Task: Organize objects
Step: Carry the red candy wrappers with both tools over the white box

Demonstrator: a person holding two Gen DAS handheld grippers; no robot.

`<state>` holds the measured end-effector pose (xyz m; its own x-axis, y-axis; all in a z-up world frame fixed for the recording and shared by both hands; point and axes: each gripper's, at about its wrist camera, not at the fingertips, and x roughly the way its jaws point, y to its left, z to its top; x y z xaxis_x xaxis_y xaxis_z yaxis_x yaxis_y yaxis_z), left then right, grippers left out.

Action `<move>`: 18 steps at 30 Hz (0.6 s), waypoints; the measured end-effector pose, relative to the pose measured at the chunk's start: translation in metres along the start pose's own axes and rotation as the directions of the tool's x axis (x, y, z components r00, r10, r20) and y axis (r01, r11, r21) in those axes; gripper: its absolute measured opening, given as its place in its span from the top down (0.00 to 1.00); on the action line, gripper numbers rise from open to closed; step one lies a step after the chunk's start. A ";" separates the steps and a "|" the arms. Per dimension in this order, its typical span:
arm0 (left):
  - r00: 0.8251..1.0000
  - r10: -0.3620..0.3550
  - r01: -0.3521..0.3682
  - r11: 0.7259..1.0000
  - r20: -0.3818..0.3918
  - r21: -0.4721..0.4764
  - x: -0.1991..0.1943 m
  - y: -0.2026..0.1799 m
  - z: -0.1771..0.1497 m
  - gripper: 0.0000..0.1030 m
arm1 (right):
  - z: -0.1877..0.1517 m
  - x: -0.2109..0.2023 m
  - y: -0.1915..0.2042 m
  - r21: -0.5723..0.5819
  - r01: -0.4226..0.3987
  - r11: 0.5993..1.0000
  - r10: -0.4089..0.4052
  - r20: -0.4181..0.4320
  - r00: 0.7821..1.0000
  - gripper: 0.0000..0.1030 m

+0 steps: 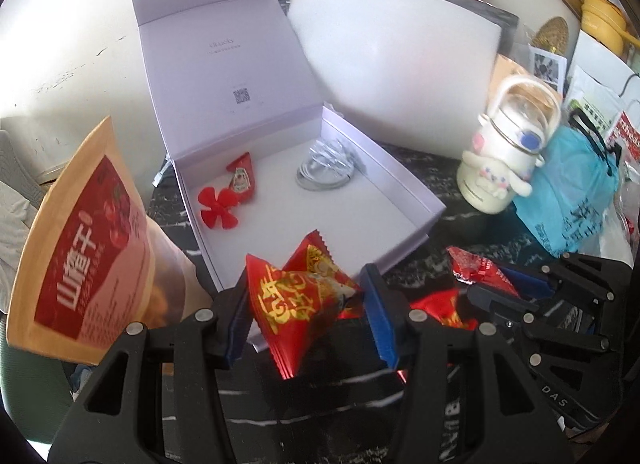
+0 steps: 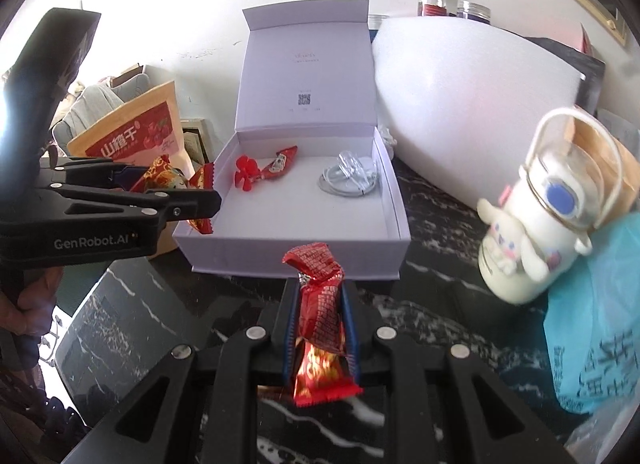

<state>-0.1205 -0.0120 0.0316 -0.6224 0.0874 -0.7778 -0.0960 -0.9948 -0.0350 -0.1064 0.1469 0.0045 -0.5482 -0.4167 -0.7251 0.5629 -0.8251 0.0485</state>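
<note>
Left wrist view: from the left, we see an orange snack pouch [image 1: 80, 248] standing beside the open lavender box [image 1: 400, 224], then the left gripper [image 1: 306, 312] pinching a red-and-gold candy packet [image 1: 304, 296] just short of the box's near wall. Farther right, the right gripper [image 1: 504, 288] clamps a slim red snack bar [image 1: 480, 272].

Inside the box lie a red propeller [image 1: 219, 209], a ketchup sachet [image 1: 242, 180] and a coiled white cable [image 1: 324, 174]; the near half of the floor is bare.

In the right wrist view we find the left gripper [image 2: 200, 188] at the box's left wall, its packet [image 2: 172, 178] seemingly just over the rim, while the right gripper [image 2: 318, 320] holds the bar [image 2: 320, 304] upright in front of the box [image 2: 288, 256].

To do this step well, we judge each packet should be carried clear over the rim and let go low over the bare floor, one gripper after the other so the two do not meet.

At the right, a white plush-covered bottle [image 2: 532, 232] and a blue bag [image 2: 592, 324] crowd the dark marble table [image 2: 432, 224]; the pouch hems in the left.
</note>
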 end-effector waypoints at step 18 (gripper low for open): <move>0.999 0.046 -0.045 0.999 0.028 -0.025 0.033 0.020 0.053 0.52 | 0.059 0.039 -0.009 -0.049 -0.024 0.999 0.025 0.022 0.999 0.81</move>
<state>-0.1841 -0.0261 0.0383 -0.6474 0.0432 -0.7609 -0.0480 -0.9987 -0.0159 -0.1695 0.1157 0.0165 -0.5474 -0.4454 -0.7085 0.6053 -0.7953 0.0323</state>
